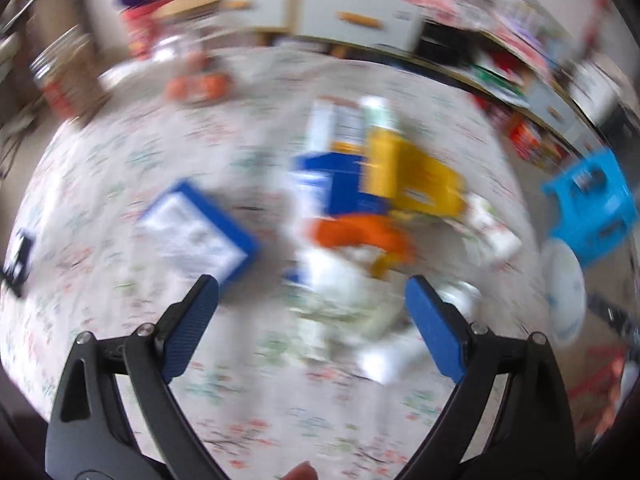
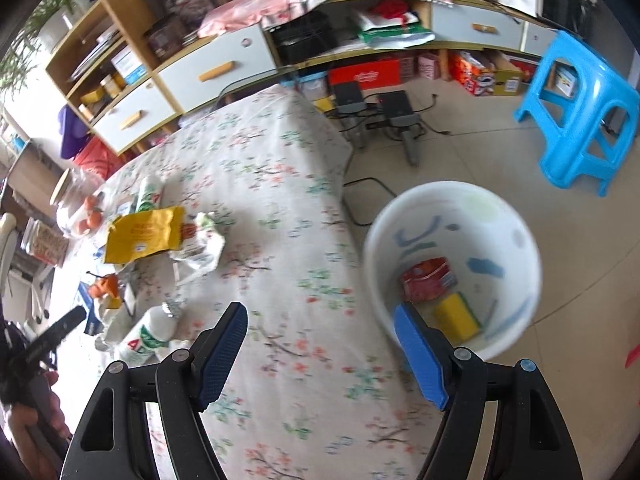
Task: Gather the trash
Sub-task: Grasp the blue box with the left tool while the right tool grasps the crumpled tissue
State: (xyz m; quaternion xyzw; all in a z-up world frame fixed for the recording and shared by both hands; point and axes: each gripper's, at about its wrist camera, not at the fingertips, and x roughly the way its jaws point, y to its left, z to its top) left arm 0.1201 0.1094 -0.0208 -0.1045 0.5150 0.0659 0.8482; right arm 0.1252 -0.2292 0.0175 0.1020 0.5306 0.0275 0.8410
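My left gripper [image 1: 312, 328] is open and empty above a blurred pile of trash on the floral tablecloth [image 1: 120, 184]: a yellow bag [image 1: 424, 176], a blue box [image 1: 340, 184], an orange wrapper [image 1: 360, 232] and white crumpled packaging [image 1: 340, 292]. A blue-edged flat carton [image 1: 196, 228] lies to the left. My right gripper [image 2: 320, 344] is open and empty over the table's edge, beside a white bin [image 2: 452, 272] on the floor. The bin holds a red packet [image 2: 428, 278] and a yellow packet [image 2: 456, 316]. The yellow bag [image 2: 144, 232] and a white bottle [image 2: 148, 332] lie on the table at the left.
A blue plastic stool [image 2: 580, 108] stands on the tiled floor at the right. Cabinets with drawers [image 2: 200, 76] run along the back. Cables and black boxes [image 2: 376, 112] lie on the floor behind the table. A glass jar [image 2: 76, 196] stands at the table's far left.
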